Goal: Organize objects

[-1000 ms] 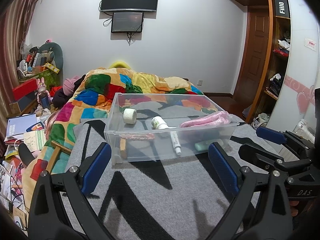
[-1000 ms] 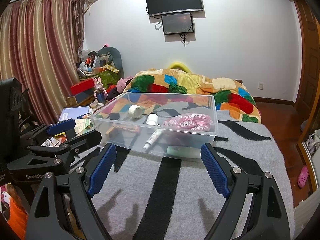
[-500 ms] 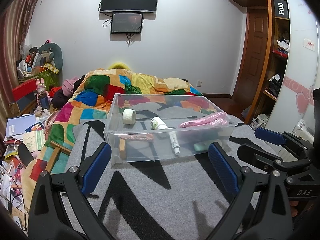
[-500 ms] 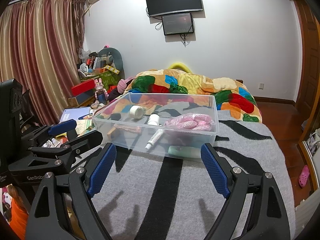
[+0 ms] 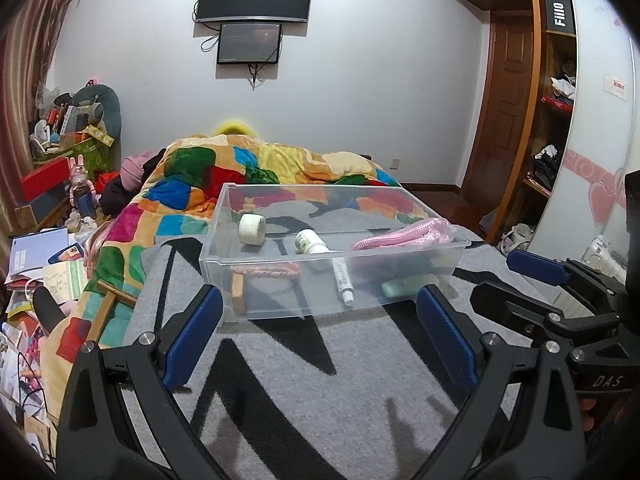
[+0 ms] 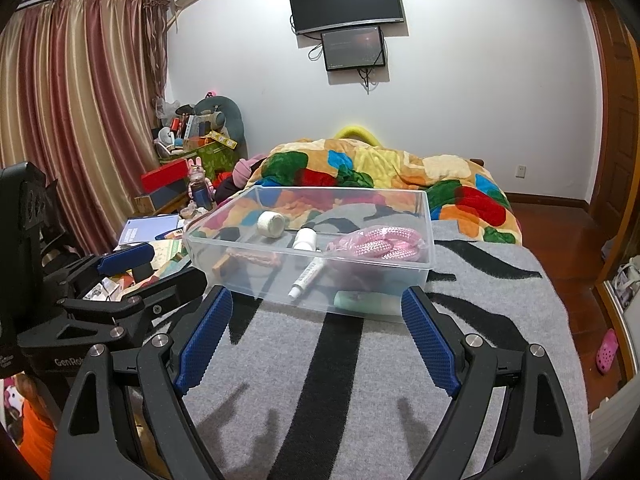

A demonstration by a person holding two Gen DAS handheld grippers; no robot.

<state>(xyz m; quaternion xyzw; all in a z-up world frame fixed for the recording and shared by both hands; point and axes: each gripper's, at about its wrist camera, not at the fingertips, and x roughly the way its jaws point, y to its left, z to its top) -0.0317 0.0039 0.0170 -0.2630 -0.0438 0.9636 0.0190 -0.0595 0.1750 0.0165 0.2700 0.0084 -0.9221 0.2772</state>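
Observation:
A clear plastic bin (image 5: 400,246) (image 6: 428,224) sits on the grey and black striped blanket (image 5: 320,380) (image 6: 480,320). Inside lie a white tape roll (image 5: 252,229) (image 6: 273,224), a white bottle (image 5: 310,242) (image 6: 305,239), a white tube (image 5: 342,280) (image 6: 307,277), a pink rope bundle (image 5: 404,236) (image 6: 378,242), a mint green tube (image 5: 410,284) (image 6: 366,301) and a wooden-handled item (image 5: 256,276) (image 6: 248,259). My left gripper (image 5: 316,332) is open and empty, short of the bin's near wall. My right gripper (image 6: 316,336) is open and empty, also short of the bin.
A colourful quilt (image 5: 240,176) (image 6: 380,172) lies heaped behind the bin. Clutter of boxes, books and papers (image 5: 48,240) (image 6: 176,184) fills the left side. A wooden wardrobe (image 5: 552,120) stands right. A pink shoe (image 6: 607,350) lies on the floor.
Both grippers have drawn back and lifted slightly, so the bin sits a little farther off. Both stay open and empty.

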